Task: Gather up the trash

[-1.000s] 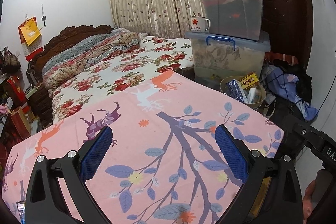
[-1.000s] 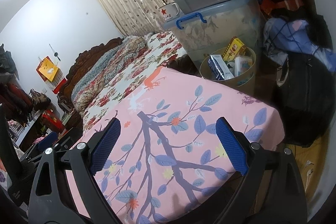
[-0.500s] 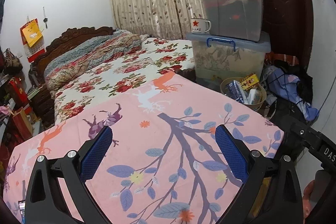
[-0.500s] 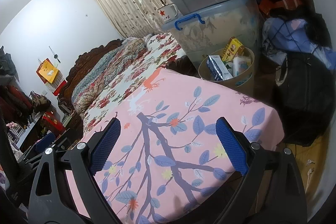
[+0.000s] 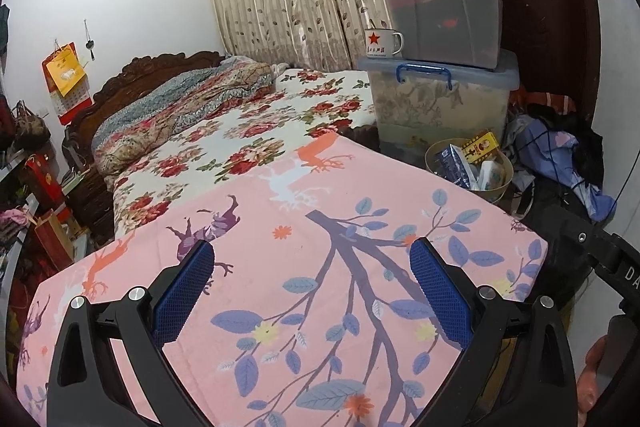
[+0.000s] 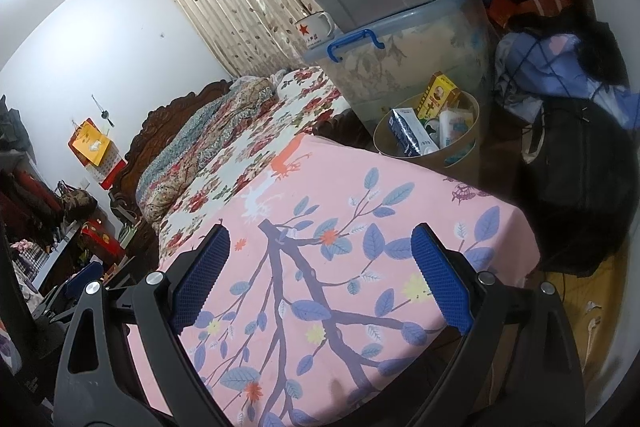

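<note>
Your bed (image 5: 240, 147) fills most of both views, its foot covered by a pink sheet (image 5: 320, 287). Stacked storage bins (image 5: 440, 99) stand beyond it. The trash basket (image 6: 464, 151) sits on the floor just beside the lowest bin, holding cartons and wrappers. Your left gripper (image 5: 312, 281) and right gripper (image 6: 320, 267) both hover over the sheet, spread wide, holding nothing.
</note>
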The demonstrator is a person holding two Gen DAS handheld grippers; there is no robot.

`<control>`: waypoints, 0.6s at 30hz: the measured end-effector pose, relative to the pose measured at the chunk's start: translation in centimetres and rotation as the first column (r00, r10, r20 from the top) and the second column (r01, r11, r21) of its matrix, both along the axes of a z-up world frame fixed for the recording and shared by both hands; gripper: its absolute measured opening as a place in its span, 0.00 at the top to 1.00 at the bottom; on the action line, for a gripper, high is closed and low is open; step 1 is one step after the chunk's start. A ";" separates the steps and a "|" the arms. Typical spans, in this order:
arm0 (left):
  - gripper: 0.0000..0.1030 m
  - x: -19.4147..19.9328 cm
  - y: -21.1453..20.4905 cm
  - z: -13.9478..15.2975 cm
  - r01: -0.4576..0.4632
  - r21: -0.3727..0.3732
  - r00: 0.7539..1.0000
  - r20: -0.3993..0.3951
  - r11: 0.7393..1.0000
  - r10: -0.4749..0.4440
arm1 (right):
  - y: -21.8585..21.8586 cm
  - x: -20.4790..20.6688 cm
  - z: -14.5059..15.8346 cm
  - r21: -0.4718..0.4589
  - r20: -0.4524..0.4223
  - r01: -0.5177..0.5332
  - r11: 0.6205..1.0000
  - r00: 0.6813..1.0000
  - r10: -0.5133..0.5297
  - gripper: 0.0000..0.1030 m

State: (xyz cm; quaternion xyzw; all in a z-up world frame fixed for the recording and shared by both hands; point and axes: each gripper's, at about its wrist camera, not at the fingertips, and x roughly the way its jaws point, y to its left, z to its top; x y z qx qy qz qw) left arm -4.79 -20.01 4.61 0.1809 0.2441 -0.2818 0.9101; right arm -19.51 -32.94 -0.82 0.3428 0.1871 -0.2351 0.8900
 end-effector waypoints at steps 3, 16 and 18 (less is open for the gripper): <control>0.08 0.0 -0.1 -0.1 -0.005 0.007 1.000 0.001 1.000 0.005 | 0.0 0.0 0.0 0.002 0.001 0.000 1.000 1.000 0.000 0.11; 0.08 0.4 -0.5 -0.7 -0.028 0.037 0.999 -0.013 0.999 0.029 | 0.1 0.0 -0.1 0.006 0.001 -0.002 1.000 1.000 0.002 0.11; 0.08 0.6 -0.5 -0.7 -0.030 0.038 0.999 -0.020 0.999 0.031 | 0.2 0.0 -0.2 0.007 0.002 -0.003 1.000 1.000 0.003 0.11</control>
